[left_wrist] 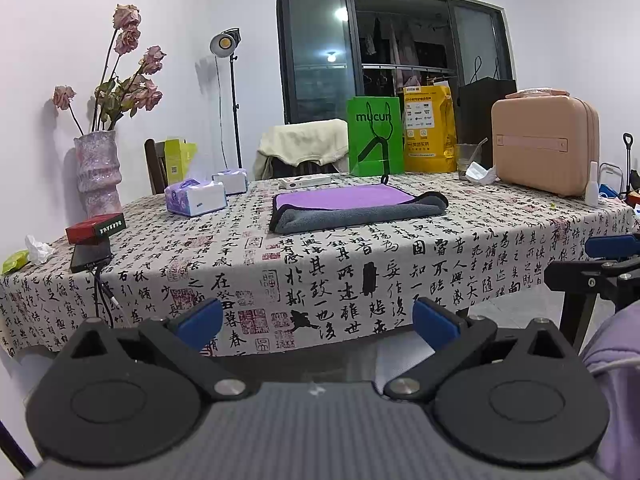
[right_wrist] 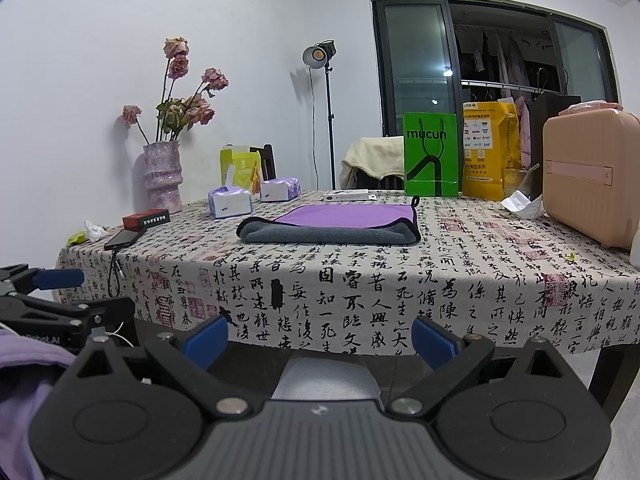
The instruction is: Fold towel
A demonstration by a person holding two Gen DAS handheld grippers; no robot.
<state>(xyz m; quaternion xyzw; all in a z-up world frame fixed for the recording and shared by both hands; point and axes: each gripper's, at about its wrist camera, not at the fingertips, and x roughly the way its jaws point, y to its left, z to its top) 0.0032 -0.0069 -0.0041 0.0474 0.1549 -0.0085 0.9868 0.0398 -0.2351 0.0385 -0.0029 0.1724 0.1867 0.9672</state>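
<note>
A towel point(left_wrist: 356, 206), purple on top and grey underneath with a black hem, lies flat on the table with its near edge folded over; it also shows in the right wrist view point(right_wrist: 332, 224). My left gripper point(left_wrist: 318, 322) is open and empty, held low in front of the table's near edge, well short of the towel. My right gripper point(right_wrist: 320, 338) is open and empty, also below the table edge. Each gripper shows at the side of the other's view: the right one point(left_wrist: 600, 258) and the left one point(right_wrist: 48, 284).
The table point(left_wrist: 280, 280) has a calligraphy-print cloth. On it stand a vase of dried roses point(left_wrist: 98, 172), tissue packs point(left_wrist: 196, 198), a red box point(left_wrist: 96, 228), a phone with cable point(left_wrist: 90, 256), a green bag point(left_wrist: 374, 142), a yellow bag point(left_wrist: 430, 130) and a pink case point(left_wrist: 546, 144).
</note>
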